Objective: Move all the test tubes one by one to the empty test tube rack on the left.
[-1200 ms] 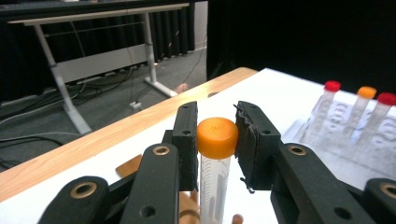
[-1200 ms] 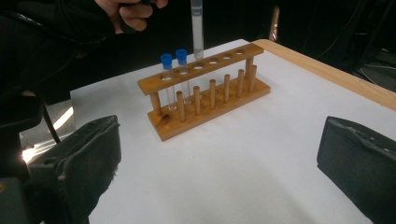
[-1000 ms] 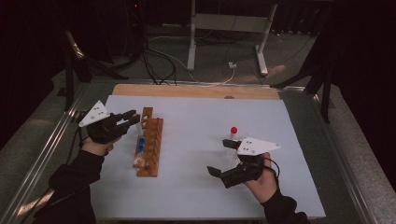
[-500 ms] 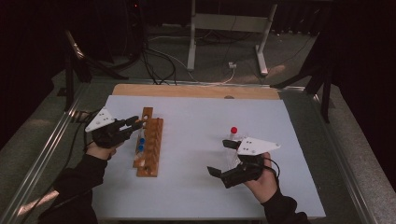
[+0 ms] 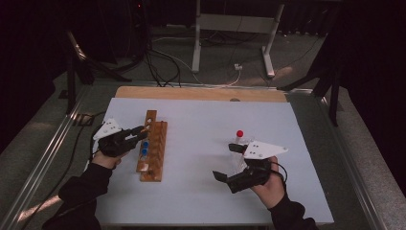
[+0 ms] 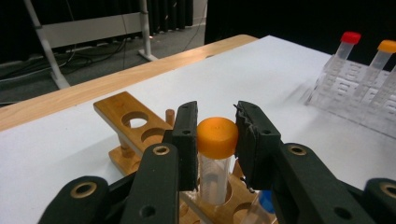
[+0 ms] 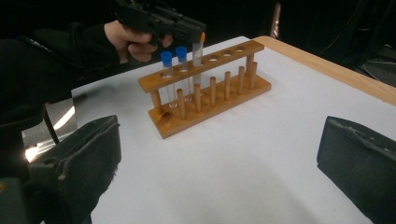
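Gripping an orange-capped tube [image 6: 216,154] (in wooden rack [image 6: 135,122]), left claw [image 6: 215,140].

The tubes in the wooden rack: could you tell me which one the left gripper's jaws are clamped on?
The orange-capped tube, held by the left gripper just below its cap. The two tubes beside it have blue caps and stand free in the wooden rack.

An orange-capped clear tube [image 6: 215,158] sits between black jaws. The rack [image 7: 210,88] is brown wood and holds two blue-capped tubes [image 7: 167,77]. The surface [image 5: 201,139] is white with a wooden edge. A clear rack [image 6: 355,93] carries red [image 6: 350,38] and orange [image 6: 387,45] caps.
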`<state>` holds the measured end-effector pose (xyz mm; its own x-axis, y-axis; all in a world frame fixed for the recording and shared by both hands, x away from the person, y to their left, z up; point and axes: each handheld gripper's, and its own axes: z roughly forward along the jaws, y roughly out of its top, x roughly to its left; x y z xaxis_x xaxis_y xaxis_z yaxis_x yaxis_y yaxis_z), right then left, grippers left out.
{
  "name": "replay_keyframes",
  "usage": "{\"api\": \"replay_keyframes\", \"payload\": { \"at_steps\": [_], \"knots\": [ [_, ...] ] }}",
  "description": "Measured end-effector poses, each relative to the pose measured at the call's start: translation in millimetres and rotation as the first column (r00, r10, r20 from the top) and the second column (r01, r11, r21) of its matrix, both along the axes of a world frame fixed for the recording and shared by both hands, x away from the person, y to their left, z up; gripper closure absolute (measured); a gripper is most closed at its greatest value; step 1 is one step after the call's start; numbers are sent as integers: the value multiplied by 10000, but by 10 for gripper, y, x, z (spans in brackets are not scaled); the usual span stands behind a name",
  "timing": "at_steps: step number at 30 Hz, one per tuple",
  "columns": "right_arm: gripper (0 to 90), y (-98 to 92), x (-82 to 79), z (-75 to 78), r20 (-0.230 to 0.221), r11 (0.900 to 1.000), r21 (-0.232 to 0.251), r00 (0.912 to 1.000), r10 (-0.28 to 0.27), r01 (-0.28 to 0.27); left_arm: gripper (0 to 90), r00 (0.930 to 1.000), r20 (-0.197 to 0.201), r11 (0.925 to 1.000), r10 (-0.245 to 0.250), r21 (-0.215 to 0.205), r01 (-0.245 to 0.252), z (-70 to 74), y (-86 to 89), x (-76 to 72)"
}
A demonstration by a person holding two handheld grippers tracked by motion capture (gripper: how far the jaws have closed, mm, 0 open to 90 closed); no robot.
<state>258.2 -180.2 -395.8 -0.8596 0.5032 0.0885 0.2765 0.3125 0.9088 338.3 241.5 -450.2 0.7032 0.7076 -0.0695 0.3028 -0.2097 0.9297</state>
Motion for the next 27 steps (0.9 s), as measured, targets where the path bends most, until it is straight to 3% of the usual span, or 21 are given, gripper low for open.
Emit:
{"api": "replay_keyframes", "payload": {
  "at_steps": [18,22,27],
  "knots": [
    [0,-6,-1,13,-40,10000,15,10000,40,-40,707,9999,48,9999,91,92,-92,-36,5,13],
    [0,-9,-1,18,-36,10000,43,10000,49,-49,660,9999,75,10000,95,-3,-95,-17,23,0],
    [0,-14,-2,29,-39,10000,12,10000,46,-46,467,9998,145,9998,135,-162,-133,48,65,-30]
  ]
}}
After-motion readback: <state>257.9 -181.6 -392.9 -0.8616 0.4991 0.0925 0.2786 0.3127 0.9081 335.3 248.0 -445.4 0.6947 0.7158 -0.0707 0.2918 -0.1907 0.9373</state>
